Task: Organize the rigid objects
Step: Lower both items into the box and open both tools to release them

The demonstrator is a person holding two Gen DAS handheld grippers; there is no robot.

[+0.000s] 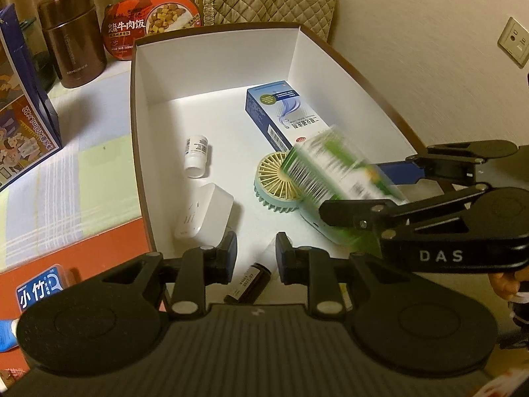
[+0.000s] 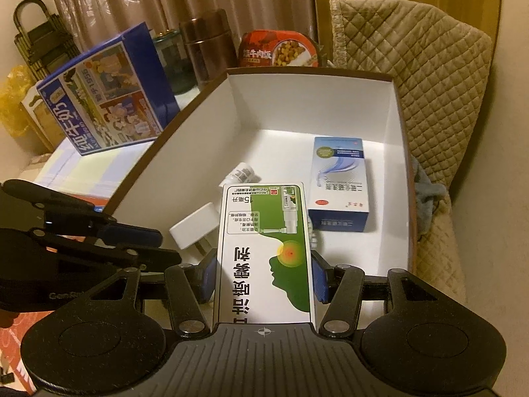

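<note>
right tool (image 2: 264, 273) clamps green carton (image 2: 264, 251) | left tool (image 1: 256, 258) apart, empty | fan (image 1: 277, 182) beneath

blurred: green-white spray box (image 1: 334, 175), centre right of left wrist view | hidden: mint handheld fan (image 1: 276, 182) partly under it | cut off: blue milk carton (image 1: 23, 106) at left edge

left tool (image 1: 256, 256): angled steeply downward, jaws a narrow gap apart, pads pressing on nothing | right tool (image 2: 264, 273): angled downward, both pads clamped on green-and-white carton (image 2: 264, 251) | tools side by side, close
</note>
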